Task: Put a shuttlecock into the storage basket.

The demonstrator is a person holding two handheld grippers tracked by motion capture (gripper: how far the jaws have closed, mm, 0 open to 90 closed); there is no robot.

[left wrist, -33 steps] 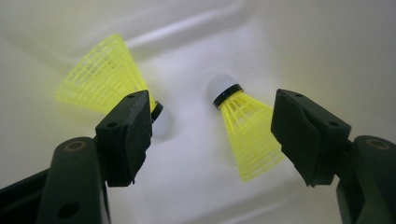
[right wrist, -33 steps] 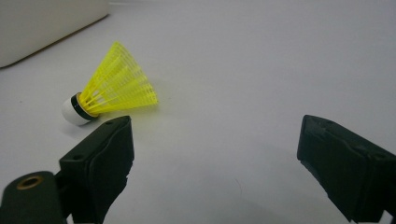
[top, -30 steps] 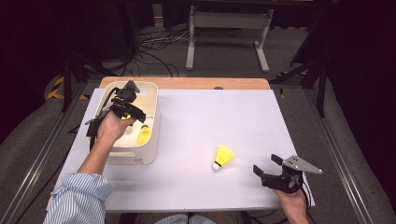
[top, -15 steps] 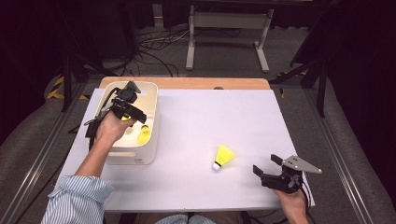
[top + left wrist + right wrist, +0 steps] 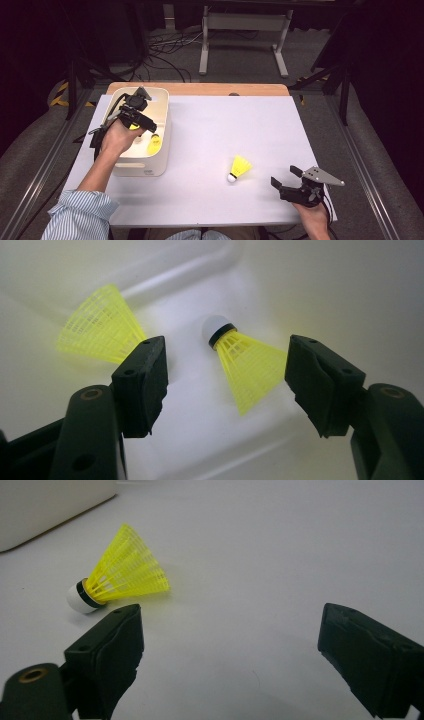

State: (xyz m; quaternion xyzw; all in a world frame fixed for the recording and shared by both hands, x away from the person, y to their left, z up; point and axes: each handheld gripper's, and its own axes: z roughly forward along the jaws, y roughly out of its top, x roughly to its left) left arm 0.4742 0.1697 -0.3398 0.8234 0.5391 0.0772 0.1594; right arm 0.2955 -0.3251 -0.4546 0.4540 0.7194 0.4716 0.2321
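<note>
left gripper: upper left of high view, over the white bin, jaws spread, holding nothing
bin shuttlecocks: two yellow ones inside; one between the jaws, one behind the left jaw
table shuttlecock: lower centre, on white tabletop
right gripper: lower right, jaws wide apart, empty

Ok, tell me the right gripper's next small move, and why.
Probably ease the right gripper forward and left toward the shuttlecock: its jaws are open and hold nothing, and the shuttlecock lies on the table just past the left jaw, off-centre.
</note>
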